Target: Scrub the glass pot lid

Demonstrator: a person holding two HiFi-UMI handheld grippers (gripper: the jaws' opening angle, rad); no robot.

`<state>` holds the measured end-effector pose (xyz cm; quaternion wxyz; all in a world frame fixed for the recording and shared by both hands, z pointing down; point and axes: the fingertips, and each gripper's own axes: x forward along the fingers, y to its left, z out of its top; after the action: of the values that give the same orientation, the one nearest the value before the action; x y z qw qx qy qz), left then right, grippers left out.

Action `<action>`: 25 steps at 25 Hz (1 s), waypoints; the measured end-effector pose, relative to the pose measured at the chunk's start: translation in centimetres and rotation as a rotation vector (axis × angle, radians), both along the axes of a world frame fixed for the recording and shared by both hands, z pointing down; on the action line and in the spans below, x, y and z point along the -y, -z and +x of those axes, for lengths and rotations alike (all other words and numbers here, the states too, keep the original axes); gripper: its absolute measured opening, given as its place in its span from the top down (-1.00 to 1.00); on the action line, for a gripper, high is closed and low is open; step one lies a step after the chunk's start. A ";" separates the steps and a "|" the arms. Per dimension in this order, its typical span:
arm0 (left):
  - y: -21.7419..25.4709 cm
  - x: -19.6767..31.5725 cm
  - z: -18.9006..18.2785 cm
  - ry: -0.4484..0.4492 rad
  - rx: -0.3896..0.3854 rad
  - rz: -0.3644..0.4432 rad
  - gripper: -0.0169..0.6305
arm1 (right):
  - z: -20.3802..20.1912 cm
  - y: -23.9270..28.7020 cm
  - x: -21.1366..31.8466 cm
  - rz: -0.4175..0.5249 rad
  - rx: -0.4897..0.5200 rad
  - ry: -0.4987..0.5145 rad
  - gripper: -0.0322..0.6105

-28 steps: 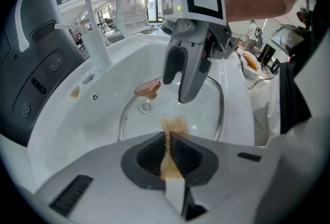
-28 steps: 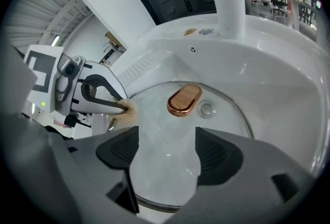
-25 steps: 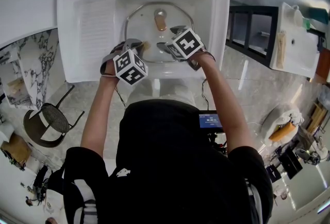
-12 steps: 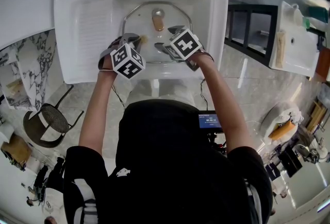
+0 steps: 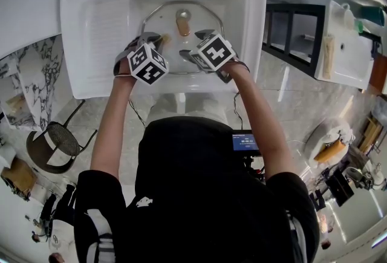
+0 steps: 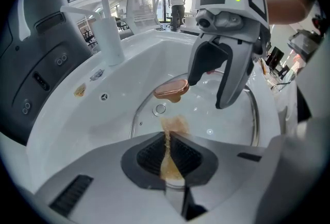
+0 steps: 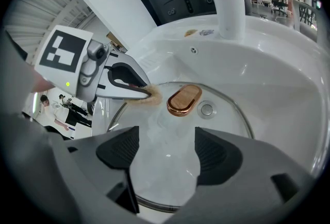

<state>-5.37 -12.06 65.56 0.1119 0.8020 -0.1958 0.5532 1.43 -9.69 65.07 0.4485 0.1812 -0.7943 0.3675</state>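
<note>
The glass pot lid (image 5: pixel 202 20) lies flat in the white sink (image 5: pixel 103 26) at the upper centre of the head view, copper knob (image 7: pixel 184 98) uppermost. Left gripper (image 6: pixel 169 158): jaws pinching a tan scrub pad (image 6: pixel 174 126), which rests against the glass beside the knob. Right gripper (image 7: pixel 166 153): jaws spread, nothing held, just over the lid's near part.

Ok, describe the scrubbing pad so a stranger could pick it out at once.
Look in the white sink, where a glass pot lid lies flat in the basin. Just beside the lid's copper handle, the left gripper pinches a small tan scrubbing pad. It is the only soft, fuzzy thing there; its neighbours are all hard.
</note>
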 end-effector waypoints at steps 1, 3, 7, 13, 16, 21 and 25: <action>-0.1 0.2 0.0 0.003 0.002 0.002 0.89 | 0.0 0.0 0.0 0.000 0.001 0.000 -0.13; -0.3 0.5 0.1 0.004 0.010 0.008 0.89 | 0.1 0.0 0.0 0.003 0.002 0.000 -0.13; -0.5 1.1 0.1 0.017 0.012 0.009 0.89 | 0.1 -0.1 0.0 0.005 0.005 0.000 -0.13; -1.1 2.2 0.1 0.024 0.018 0.034 0.89 | 0.2 -0.2 0.0 0.009 0.003 -0.003 -0.13; -1.5 2.9 0.0 0.039 0.018 0.041 0.89 | 0.1 -0.1 0.0 0.012 0.007 -0.005 -0.13; -1.7 3.5 0.0 0.065 0.019 0.048 0.89 | 0.2 0.0 0.0 0.011 0.007 -0.003 -0.12; -2.0 4.0 -0.2 0.081 0.019 0.053 0.89 | 0.1 -0.1 0.0 0.010 0.012 -0.004 -0.12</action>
<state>-5.52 -16.03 67.54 0.1111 0.7908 -0.2436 0.5504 1.48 -9.73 65.14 0.4423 0.1829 -0.7985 0.3653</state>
